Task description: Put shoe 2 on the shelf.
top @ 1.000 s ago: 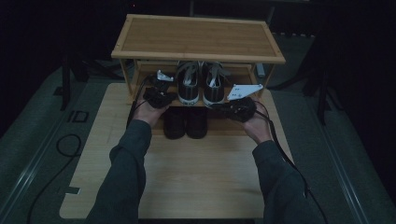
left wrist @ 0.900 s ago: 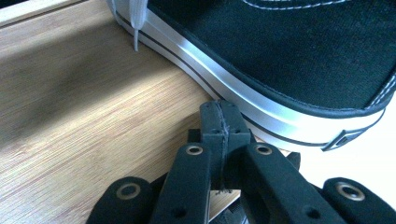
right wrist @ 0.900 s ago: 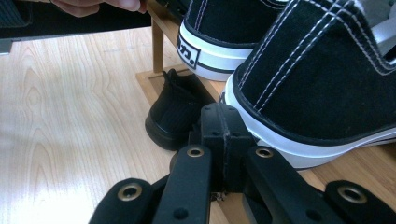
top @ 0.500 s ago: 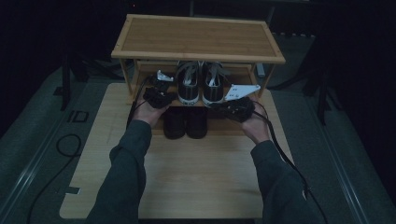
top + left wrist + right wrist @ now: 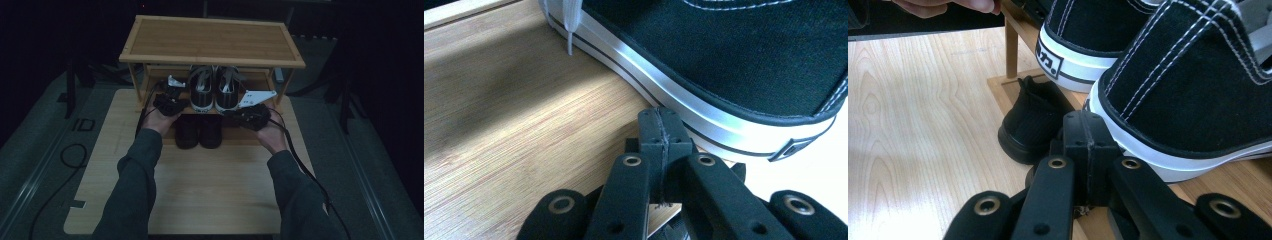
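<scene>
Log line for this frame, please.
left hand-held gripper: shut, beside sneaker | right hand-held gripper: shut, empty | black shoes: lower shelf

Right gripper, jaws closed, beside black sneaker.

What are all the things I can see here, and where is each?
Rack: one, light wood, at the table's far end.
Sneakers: two, black canvas with white soles, side by side on the rack's middle shelf.
Dark shoes: two, black, on the bottom shelf under the sneakers.
Table: one, light wood, under the rack.
Cable: one, black, looped on the grey floor at left.
Left gripper: one, black, jaws shut, against a sneaker's sole.
Right gripper: one, black, jaws shut, by the other sneaker's heel.
Arms: two, dark sleeves, from the bottom edge.
</scene>
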The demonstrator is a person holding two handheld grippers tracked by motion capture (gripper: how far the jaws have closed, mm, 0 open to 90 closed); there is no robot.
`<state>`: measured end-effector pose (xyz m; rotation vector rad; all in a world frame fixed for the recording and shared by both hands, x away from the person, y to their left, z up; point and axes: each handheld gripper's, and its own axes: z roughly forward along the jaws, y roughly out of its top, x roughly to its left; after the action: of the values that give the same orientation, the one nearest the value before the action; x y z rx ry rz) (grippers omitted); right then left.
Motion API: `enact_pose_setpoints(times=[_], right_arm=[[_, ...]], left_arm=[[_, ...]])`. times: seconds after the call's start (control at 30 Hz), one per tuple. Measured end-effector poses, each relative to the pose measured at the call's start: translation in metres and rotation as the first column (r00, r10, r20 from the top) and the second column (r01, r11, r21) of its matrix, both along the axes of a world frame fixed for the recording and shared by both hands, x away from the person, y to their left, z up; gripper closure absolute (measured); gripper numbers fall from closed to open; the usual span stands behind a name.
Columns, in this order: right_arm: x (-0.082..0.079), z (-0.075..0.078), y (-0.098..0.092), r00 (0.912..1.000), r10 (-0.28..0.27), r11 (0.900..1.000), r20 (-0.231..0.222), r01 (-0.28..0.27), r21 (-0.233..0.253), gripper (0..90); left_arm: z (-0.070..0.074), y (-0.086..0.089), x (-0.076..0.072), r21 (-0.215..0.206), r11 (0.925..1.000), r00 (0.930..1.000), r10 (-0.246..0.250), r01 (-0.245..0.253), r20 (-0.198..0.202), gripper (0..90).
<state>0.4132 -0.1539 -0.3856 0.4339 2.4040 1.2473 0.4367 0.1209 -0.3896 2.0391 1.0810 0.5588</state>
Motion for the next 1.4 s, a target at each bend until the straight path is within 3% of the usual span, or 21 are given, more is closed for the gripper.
enact_pose_setpoints(times=[0.1, 0.2, 0.43, 0.6, 0.67, 1.2, 1.4], right_arm=[[0.001, -0.001, 0.001, 1.0, 0.003, 1.0, -0.007, -0.003, 0.001, 90.0], [0.001, -0.001, 0.003, 0.9999, 0.007, 1.0, -0.012, -0.007, -0.003, 90.0], [0.002, 0.0, 0.004, 0.9999, 0.007, 1.0, -0.013, -0.007, 0.007, 90.0], [0.002, -0.001, 0.005, 0.9999, 0.007, 1.0, -0.014, -0.007, -0.003, 90.0], [0.001, -0.003, 0.006, 1.0, 0.007, 1.0, 0.001, -0.007, -0.031, 90.0], [-0.002, -0.006, 0.011, 0.9976, -0.038, 0.998, 0.058, 0.041, -0.045, 90.0], [0.0, -0.006, 0.01, 0.9988, -0.034, 0.999, 0.036, 0.035, -0.03, 90.0]], left_arm=[[0.001, -0.001, 0.001, 0.008, 1.0, 1.0, 0.001, -0.001, -0.007, 90.0], [0.003, 0.001, 0.003, -0.025, 0.9997, 0.9994, -0.007, 0.006, -0.033, 90.0], [0.005, -0.003, 0.001, 0.011, 0.9999, 0.9996, -0.011, 0.011, -0.027, 90.0], [0.008, -0.008, 0.001, 0.064, 0.9979, 0.9996, -0.008, 0.009, -0.026, 90.0], [0.008, -0.007, 0.001, 0.049, 0.9988, 0.9996, -0.007, 0.008, -0.029, 90.0], [0.004, -0.002, 0.0, 0.005, 1.0, 0.9997, -0.006, 0.006, -0.022, 90.0], [0.004, -0.002, -0.001, 0.002, 1.0, 0.9998, -0.009, 0.009, -0.018, 90.0]])
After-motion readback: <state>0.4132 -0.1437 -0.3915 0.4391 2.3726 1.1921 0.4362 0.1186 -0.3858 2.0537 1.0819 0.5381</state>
